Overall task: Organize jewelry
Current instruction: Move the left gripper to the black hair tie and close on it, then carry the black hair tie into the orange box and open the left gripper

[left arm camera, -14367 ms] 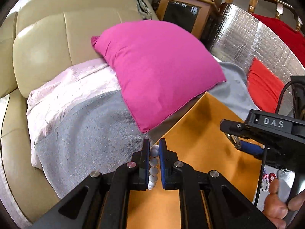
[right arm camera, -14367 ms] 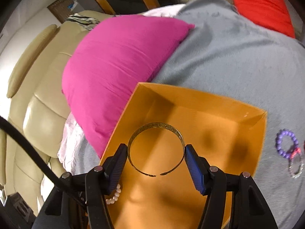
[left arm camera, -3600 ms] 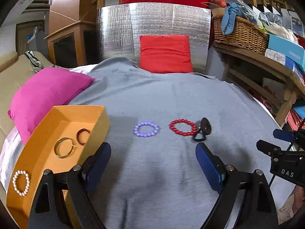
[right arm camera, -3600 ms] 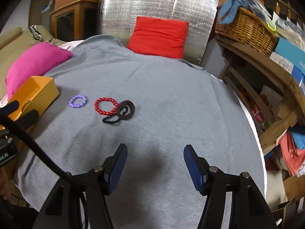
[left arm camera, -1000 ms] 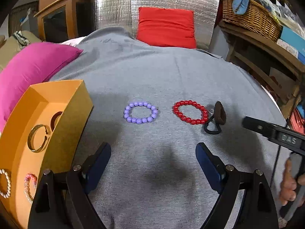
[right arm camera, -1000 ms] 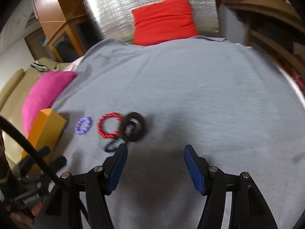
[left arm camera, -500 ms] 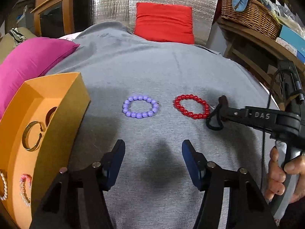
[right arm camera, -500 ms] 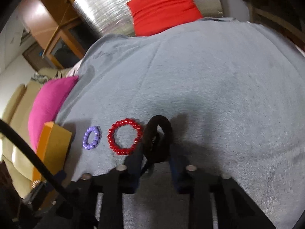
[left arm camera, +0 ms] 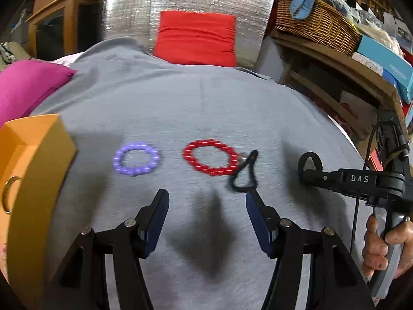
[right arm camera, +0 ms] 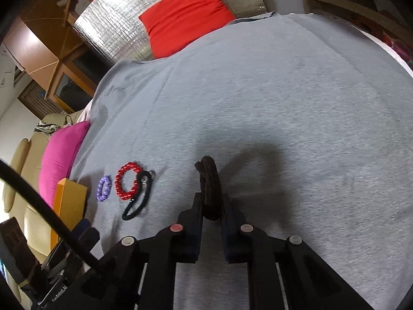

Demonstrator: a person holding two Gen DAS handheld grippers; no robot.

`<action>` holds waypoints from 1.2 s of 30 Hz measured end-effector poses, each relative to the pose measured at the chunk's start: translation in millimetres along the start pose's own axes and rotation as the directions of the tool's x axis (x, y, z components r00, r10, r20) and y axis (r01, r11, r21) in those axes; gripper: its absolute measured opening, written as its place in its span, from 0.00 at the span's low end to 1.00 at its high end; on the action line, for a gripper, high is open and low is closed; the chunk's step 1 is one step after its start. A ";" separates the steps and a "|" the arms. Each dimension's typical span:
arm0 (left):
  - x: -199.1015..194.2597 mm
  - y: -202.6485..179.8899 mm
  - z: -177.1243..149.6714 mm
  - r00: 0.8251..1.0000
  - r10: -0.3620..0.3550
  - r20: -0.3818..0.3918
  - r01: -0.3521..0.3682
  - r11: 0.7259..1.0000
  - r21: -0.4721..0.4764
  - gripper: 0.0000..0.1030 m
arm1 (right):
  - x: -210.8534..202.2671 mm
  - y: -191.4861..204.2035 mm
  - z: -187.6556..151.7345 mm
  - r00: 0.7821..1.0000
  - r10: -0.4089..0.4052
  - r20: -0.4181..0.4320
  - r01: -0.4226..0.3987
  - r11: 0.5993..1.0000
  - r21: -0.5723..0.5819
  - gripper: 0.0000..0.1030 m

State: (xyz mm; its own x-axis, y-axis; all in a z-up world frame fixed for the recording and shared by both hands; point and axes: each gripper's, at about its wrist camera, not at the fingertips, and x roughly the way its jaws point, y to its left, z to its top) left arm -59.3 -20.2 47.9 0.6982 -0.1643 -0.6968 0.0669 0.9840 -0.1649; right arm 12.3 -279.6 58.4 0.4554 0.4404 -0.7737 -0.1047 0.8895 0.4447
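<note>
My right gripper (right arm camera: pixel 211 206) is shut on a dark ring bracelet (right arm camera: pixel 210 183), held on edge between the pads. From the left wrist view this ring (left arm camera: pixel 309 164) sits at the tip of the right gripper (left arm camera: pixel 313 174), to the right of the other pieces. On the grey cloth lie a purple bead bracelet (left arm camera: pixel 136 158), a red bead bracelet (left arm camera: pixel 210 160) and a black cord loop (left arm camera: pixel 245 177). My left gripper (left arm camera: pixel 206 202) stands open just short of the red bracelet, with nothing between its fingers; its right fingertip (left arm camera: pixel 254 201) is near the cord. The orange box (left arm camera: pixel 36 155) at left holds a gold bangle (left arm camera: pixel 9 191).
A pink cushion (left arm camera: pixel 28 85) lies behind the box and a red cushion (left arm camera: pixel 196 38) leans on a silver panel at the far end. Wooden shelves with a wicker basket (left arm camera: pixel 317 23) flank the right side. A hand (left arm camera: pixel 379 245) grips the right tool's handle.
The right gripper shut on the dark ring and carried it right, away from the red bracelet and the cord. My left jaws narrowed and moved closer to the red bracelet.
</note>
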 end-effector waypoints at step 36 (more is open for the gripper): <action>-18.9 -11.0 9.0 0.992 -0.105 0.064 0.107 0.994 -0.025 0.10 | -23.1 16.6 -1.2 0.997 0.056 0.060 -0.053 0.998 -0.039 0.13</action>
State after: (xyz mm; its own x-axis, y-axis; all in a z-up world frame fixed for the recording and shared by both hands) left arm -66.8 -27.4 69.2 0.7317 -0.2623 -0.6292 0.1237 0.9588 -0.2559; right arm -1.0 -274.8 83.1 0.5015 0.4812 -0.7190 -0.1635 0.8688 0.4674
